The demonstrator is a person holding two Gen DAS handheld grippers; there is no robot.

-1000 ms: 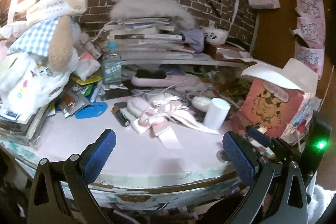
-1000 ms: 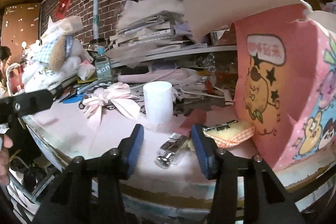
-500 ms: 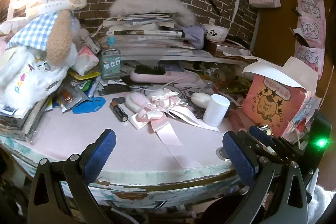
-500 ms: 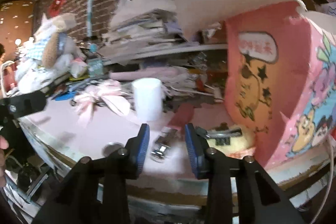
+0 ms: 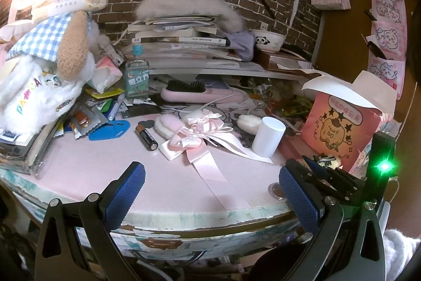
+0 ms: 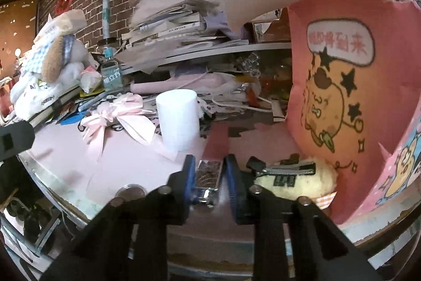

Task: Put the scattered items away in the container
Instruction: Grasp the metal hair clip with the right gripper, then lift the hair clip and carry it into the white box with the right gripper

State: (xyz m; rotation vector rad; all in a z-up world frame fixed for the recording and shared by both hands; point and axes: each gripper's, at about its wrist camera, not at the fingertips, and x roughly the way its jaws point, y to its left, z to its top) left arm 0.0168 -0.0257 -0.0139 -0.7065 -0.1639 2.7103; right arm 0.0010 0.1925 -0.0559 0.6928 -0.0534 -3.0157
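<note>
I am closing the right gripper (image 6: 209, 182) on a small shiny metal clip (image 6: 208, 175) lying on the pink bench (image 5: 86, 162), its blue fingers (image 6: 190, 177) pressing in from both sides so the piece sits squarely between them, flat on the surface and not yet lifted. Just beside it, a yellow plush piece (image 6: 310, 181) with a dark clip on top is resting against the foot of the pink cartoon box (image 6: 350, 86), which I am taking to be the container; its white flap is hanging open overhead, leaving the way in clear. I am holding the left gripper (image 5: 210, 191) back at the bench's near edge, fingers wide apart and empty, facing the pink ribbon bow (image 5: 194, 138), the battery (image 5: 146, 136) and the white cylinder (image 5: 268, 136) that are waiting their turn.
</note>
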